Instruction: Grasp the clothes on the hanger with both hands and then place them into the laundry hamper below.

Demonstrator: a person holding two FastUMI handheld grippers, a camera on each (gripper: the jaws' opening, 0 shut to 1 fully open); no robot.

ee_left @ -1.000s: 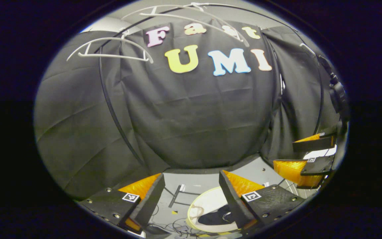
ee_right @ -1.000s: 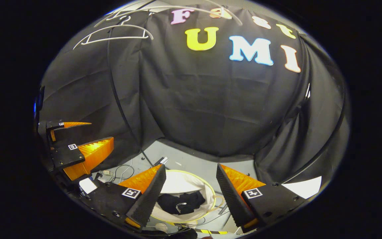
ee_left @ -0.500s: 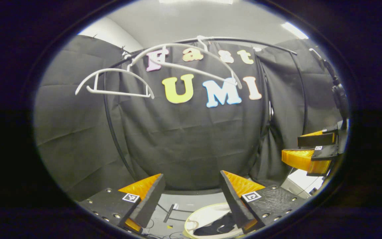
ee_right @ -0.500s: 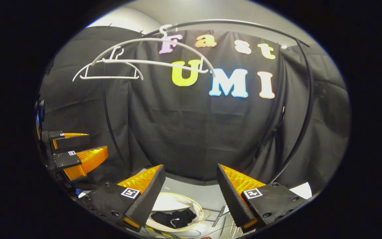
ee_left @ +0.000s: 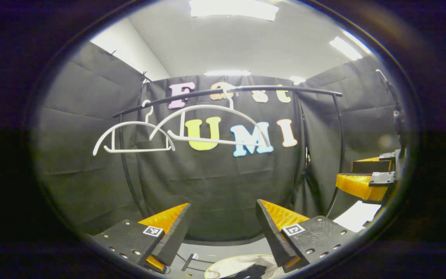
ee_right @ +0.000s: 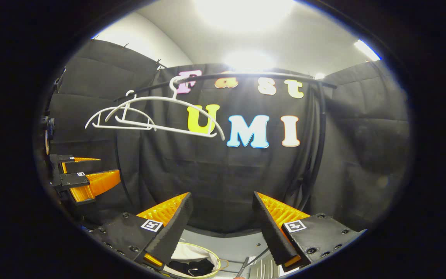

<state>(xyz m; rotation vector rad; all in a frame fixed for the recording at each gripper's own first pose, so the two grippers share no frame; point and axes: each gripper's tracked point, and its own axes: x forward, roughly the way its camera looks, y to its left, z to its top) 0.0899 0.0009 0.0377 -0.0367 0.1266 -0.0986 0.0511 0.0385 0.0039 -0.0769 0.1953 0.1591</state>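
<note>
The left gripper (ee_left: 223, 217) is held wide open, and nothing is held or touched by its fingers. The right gripper (ee_right: 221, 211) is held wide open too, with nothing between its fingers. In the left gripper view, the right gripper is seen at 3 o'clock, also open. Two white hangers (ee_left: 211, 128) are hung on the black rail (ee_left: 246, 90) at about 11 o'clock, and no clothes are seen on them. Dark clothes (ee_right: 196, 267) are seen lying in the laundry hamper (ee_right: 192, 252) at 6 o'clock, just under the fingers. The job looks done, since the hangers are bare. To finish well, both grippers should be kept open and lifted slowly, so the hangers are not bumped and the clothes are not pulled back out.
</note>
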